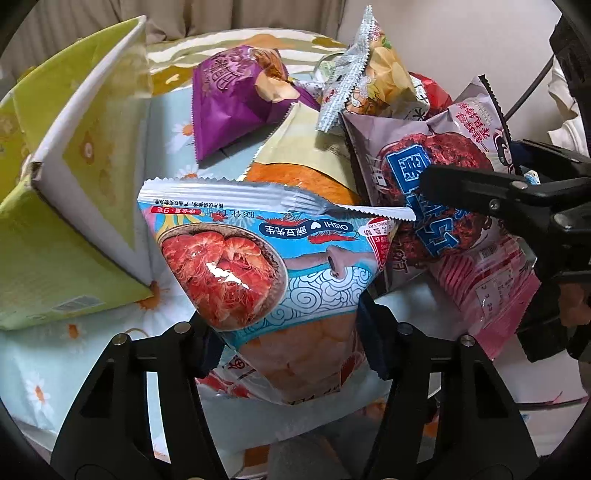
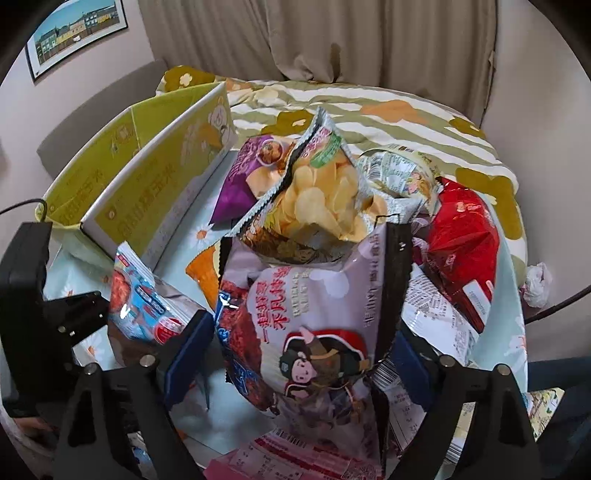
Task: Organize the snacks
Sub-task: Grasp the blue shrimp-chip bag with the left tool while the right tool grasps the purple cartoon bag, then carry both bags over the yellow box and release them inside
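Snacks lay piled on a floral cloth (image 1: 40,373) with daisy prints; both grippers were already on bags. Left gripper (image 1: 291,339) pinched a blue shrimp-chip bag (image 1: 266,258), pads pressed against both sides, bag lifted near the camera. Print read "OISHI" plus Chinese text, upside down, with a bowl of red shrimp pictured and a serrated top seal. Right gripper (image 2: 306,354) clamped a mauve bag (image 2: 306,317) with a cartoon figure in a red hat and blue block characters; Chinese writing, not fully legible. In the left view that mauve bag (image 1: 436,173) sat to the right, the right gripper's black finger crossing it.

Behind, far side: purple bag (image 1: 232,96), potato-chip bag (image 2: 321,195) with yellow chips pictured and a silver crimped edge, red bag (image 2: 461,236) at right, orange-and-cream pouch (image 1: 299,158) partly buried under the others. Pink packet (image 1: 487,288) with a label lay near right, under the mauve one.

Yellow-green carton (image 1: 74,206), open, stood at left, flaps up, a barcode on the near face; a bear and Chinese letters showed on its side in the right view. Striped flowered bedding (image 2: 406,107), curtains and a framed picture (image 2: 74,33) sat beyond. Crumpled tissue (image 2: 537,280) lay far right.
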A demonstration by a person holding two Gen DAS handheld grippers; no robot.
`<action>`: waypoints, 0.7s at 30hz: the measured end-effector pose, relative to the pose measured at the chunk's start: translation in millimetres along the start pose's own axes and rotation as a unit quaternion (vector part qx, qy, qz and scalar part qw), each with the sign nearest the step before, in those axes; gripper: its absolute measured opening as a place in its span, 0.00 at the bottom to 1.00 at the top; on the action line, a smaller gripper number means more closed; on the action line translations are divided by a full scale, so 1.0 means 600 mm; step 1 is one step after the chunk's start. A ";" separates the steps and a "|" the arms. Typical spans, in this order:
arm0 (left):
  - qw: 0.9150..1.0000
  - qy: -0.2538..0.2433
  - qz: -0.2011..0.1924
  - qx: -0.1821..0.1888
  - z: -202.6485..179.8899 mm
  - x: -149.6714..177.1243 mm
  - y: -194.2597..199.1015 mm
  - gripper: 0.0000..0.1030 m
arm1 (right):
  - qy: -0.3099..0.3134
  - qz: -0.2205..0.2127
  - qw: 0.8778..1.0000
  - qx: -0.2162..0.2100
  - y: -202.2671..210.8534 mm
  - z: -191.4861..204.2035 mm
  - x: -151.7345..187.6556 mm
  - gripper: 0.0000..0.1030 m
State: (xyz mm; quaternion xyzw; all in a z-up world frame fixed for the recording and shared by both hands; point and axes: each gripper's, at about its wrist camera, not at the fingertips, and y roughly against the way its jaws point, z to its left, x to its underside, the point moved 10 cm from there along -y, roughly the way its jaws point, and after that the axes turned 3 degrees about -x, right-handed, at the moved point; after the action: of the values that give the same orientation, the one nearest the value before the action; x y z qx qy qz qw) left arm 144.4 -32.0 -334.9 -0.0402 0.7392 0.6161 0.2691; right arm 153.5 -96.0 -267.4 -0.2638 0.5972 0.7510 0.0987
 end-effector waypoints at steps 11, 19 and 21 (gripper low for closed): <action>0.999 0.001 -0.017 -0.031 -0.008 0.006 0.064 0.58 | 0.042 0.007 0.999 -0.032 0.003 0.015 0.002 0.60; 0.997 0.019 -0.044 -0.059 -0.022 -0.019 0.141 0.58 | 0.050 -0.025 0.997 -0.050 0.062 0.027 -0.029 0.54; 0.996 0.021 -0.057 -0.069 -0.021 -0.029 0.167 0.58 | 0.053 -0.034 0.997 -0.053 0.085 0.031 -0.041 0.54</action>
State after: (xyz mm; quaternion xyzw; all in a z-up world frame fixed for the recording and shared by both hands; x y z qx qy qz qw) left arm 115.7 -25.0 -236.5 -0.1136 0.6971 0.6482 0.2846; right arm 145.4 -87.9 -209.3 -0.3284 0.5516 0.7627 0.0781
